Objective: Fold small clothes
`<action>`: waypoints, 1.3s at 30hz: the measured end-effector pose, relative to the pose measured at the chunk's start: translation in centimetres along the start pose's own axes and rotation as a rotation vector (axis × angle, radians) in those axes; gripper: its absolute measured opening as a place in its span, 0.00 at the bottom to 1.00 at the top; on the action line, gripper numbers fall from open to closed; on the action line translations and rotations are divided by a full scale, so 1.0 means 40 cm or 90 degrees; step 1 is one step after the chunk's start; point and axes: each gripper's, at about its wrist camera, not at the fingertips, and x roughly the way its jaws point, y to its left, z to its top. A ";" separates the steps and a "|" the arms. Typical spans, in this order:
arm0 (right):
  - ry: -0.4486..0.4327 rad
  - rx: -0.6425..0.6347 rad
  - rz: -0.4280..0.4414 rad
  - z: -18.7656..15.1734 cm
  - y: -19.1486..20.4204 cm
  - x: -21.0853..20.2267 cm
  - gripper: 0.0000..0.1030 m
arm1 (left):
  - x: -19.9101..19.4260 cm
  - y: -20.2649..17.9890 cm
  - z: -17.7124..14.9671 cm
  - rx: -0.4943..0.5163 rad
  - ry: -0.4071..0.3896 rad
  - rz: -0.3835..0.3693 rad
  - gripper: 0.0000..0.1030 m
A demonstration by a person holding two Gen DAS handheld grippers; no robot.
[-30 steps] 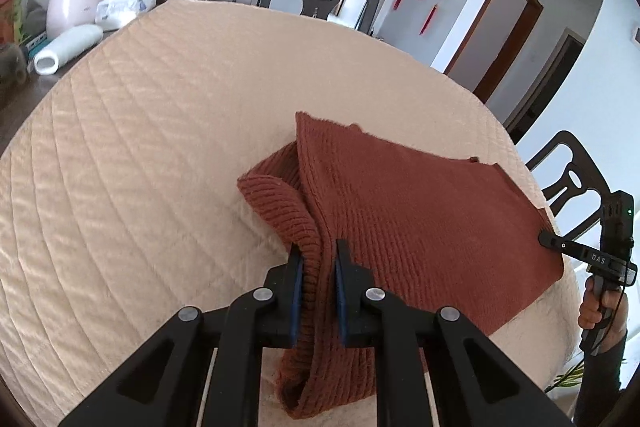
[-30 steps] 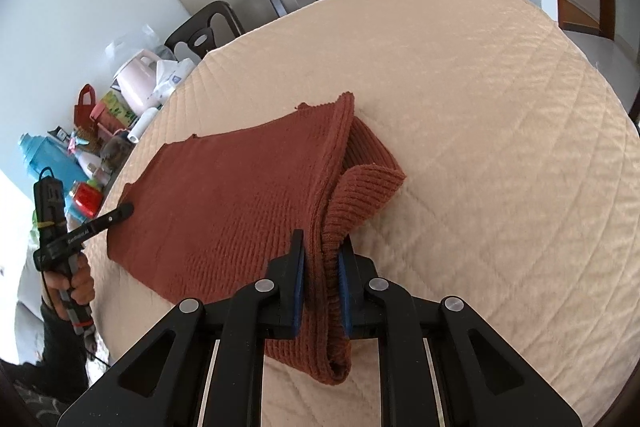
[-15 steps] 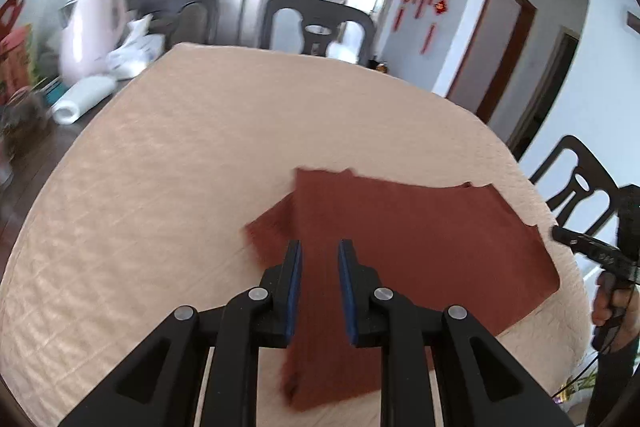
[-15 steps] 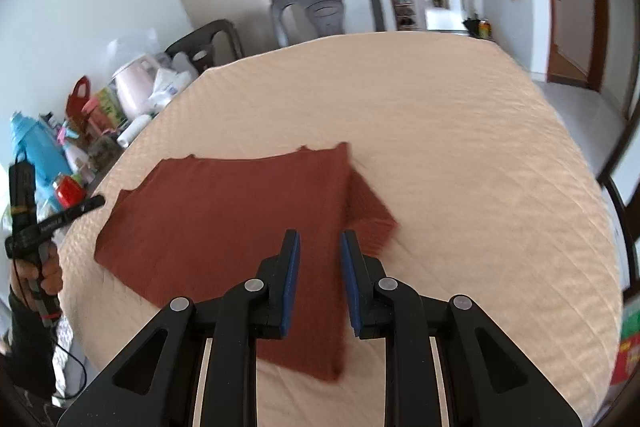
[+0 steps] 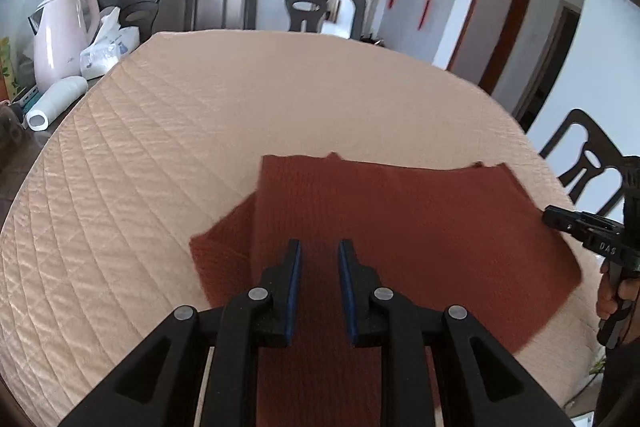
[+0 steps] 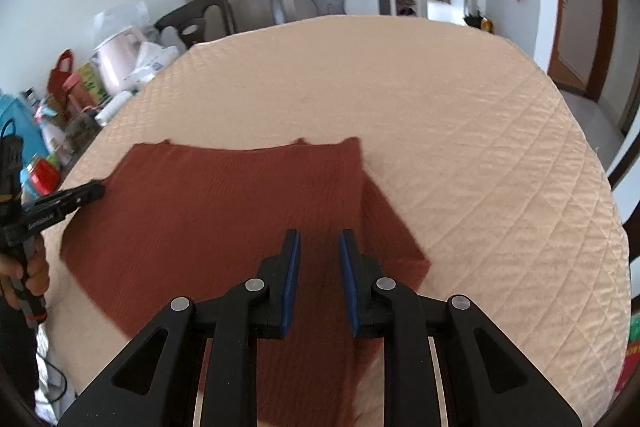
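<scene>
Left wrist view: the left tool (image 5: 319,247) hangs above the near part of a rust-red knit (image 5: 400,223), its blue-padded jaws apart with nothing between them. The knit lies flat on the quilted beige bench (image 5: 180,131), one layer folded over another, a lower flap sticking out to the left. At the far right edge of the knit the right tool (image 5: 554,218) appears side-on, its tip right at the cloth's edge; whether it touches cannot be told from here. Past the bench's far left edge stand a pink kettle (image 5: 64,39), a tissue pack (image 5: 106,53) and a white roll (image 5: 56,103). Dark chairs (image 5: 304,7) stand around the bench.

Right wrist view: the right tool (image 6: 319,241) is over the near part of the knit (image 6: 224,203), jaws parted and empty. The lower flap juts out to the right here. The left tool (image 6: 94,190) shows at the knit's left edge, held by a hand (image 6: 28,273). Clutter and the kettle (image 6: 118,61) sit beyond the bench (image 6: 460,131) at the left.
</scene>
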 end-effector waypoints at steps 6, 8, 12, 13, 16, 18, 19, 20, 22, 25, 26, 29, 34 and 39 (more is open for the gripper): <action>-0.005 -0.076 0.062 -0.063 0.109 -0.042 0.20 | -0.043 -0.104 -0.061 0.055 0.002 -0.071 0.21; -0.001 -0.110 0.084 -0.084 0.150 -0.032 0.20 | -0.047 -0.131 -0.075 0.069 0.003 -0.098 0.21; 0.010 -0.149 0.081 -0.113 0.186 0.006 0.20 | -0.021 -0.171 -0.101 0.101 0.027 -0.107 0.21; 0.007 -0.153 0.077 -0.113 0.187 0.003 0.20 | -0.019 -0.175 -0.106 0.107 0.027 -0.098 0.21; -0.006 -0.166 0.068 -0.120 0.196 -0.033 0.20 | -0.043 -0.187 -0.111 0.117 0.015 -0.103 0.22; -0.015 -0.179 0.069 -0.131 0.210 -0.048 0.20 | -0.050 -0.198 -0.117 0.123 0.015 -0.115 0.26; -0.016 -0.182 0.073 -0.135 0.216 -0.048 0.20 | -0.044 -0.205 -0.121 0.128 0.017 -0.111 0.27; -0.010 -0.185 0.077 -0.142 0.219 -0.038 0.20 | -0.034 -0.210 -0.125 0.133 0.022 -0.104 0.28; 0.009 -0.187 0.053 -0.153 0.216 -0.011 0.20 | -0.019 -0.214 -0.131 0.140 0.025 -0.091 0.28; 0.000 -0.183 0.055 -0.150 0.208 -0.033 0.20 | -0.037 -0.208 -0.126 0.134 0.025 -0.090 0.28; -0.012 -0.180 0.043 -0.146 0.196 -0.050 0.20 | -0.046 -0.200 -0.123 0.129 0.019 -0.087 0.28; -0.027 -0.158 0.016 -0.137 0.160 -0.074 0.20 | -0.067 -0.157 -0.107 0.110 -0.008 -0.043 0.28; -0.023 -0.087 -0.041 -0.129 0.066 -0.060 0.20 | -0.043 -0.078 -0.095 0.067 0.001 0.051 0.28; -0.023 -0.057 -0.030 -0.123 0.039 -0.056 0.20 | -0.043 -0.055 -0.099 0.043 -0.002 0.044 0.28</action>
